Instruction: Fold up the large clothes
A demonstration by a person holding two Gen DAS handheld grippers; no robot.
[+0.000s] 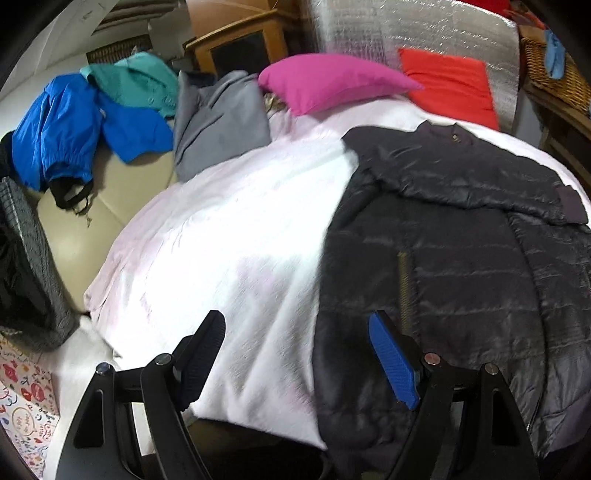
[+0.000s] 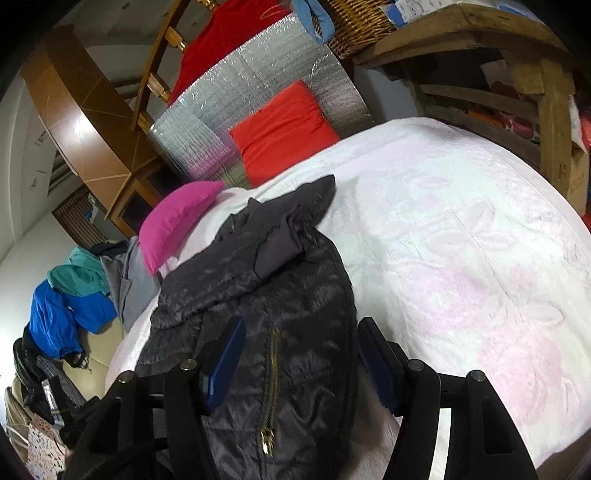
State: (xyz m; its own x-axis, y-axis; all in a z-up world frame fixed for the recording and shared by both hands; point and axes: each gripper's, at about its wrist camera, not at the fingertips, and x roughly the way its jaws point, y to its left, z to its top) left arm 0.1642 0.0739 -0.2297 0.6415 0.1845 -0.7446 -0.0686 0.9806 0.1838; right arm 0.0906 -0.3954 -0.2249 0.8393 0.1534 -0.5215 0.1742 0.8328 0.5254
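A dark grey quilted jacket (image 1: 461, 258) lies on the white bedspread (image 1: 229, 229), with one sleeve folded across its chest. My left gripper (image 1: 295, 358) is open and empty, hovering above the jacket's left edge near the hem. In the right wrist view the same jacket (image 2: 280, 295) lies lengthwise with its brass zipper (image 2: 271, 373) facing up. My right gripper (image 2: 301, 362) is open, its jaws standing on either side of the jacket's lower part, holding nothing.
A pink pillow (image 1: 332, 81) and a red pillow (image 1: 450, 85) lie at the head of the bed (image 2: 461, 229) against a silver foil panel (image 1: 406, 29). Blue (image 1: 74, 125), teal (image 1: 136, 81) and grey (image 1: 218, 118) clothes lie at the left. Wooden furniture (image 2: 535, 92) stands at the right.
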